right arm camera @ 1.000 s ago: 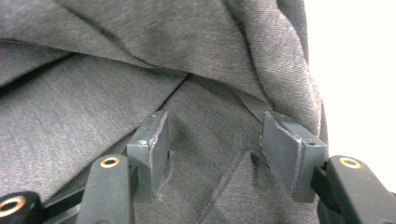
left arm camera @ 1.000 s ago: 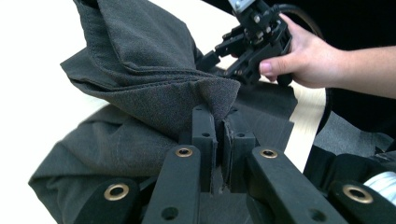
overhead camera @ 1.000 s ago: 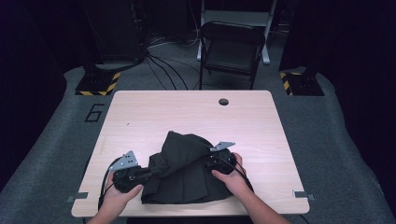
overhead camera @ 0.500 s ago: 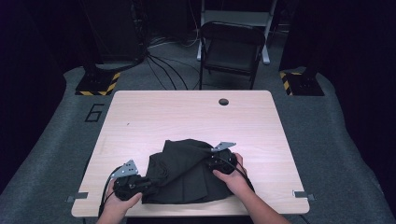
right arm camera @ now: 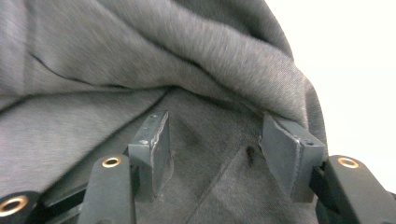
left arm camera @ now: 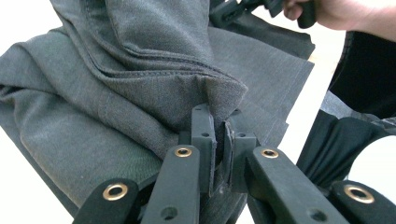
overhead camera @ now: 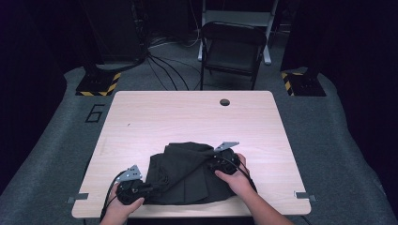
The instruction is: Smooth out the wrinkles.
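A dark grey garment (overhead camera: 187, 173) lies bunched on the near half of the wooden table (overhead camera: 187, 117). My left gripper (overhead camera: 149, 188) is at the garment's left edge near the table's front, shut on a thick fold of the cloth (left arm camera: 140, 70), which is pinched between its pads (left arm camera: 219, 135). My right gripper (overhead camera: 210, 164) rests on the garment's right side. Its jaws have just been opening and stand apart (right arm camera: 215, 140); cloth (right arm camera: 140, 46) lies under and between the pads, which do not press on it.
A round cable hole (overhead camera: 225, 102) sits near the table's far edge. A folding chair (overhead camera: 232, 51) stands beyond the table, with cables on the floor beside it. In the left gripper view, the person's right hand (left arm camera: 336, 14) shows at top right.
My left gripper has come down and nearer the table's front edge with the cloth in it, and the garment's raised fold has sunk flatter. The right gripper has stayed in place.
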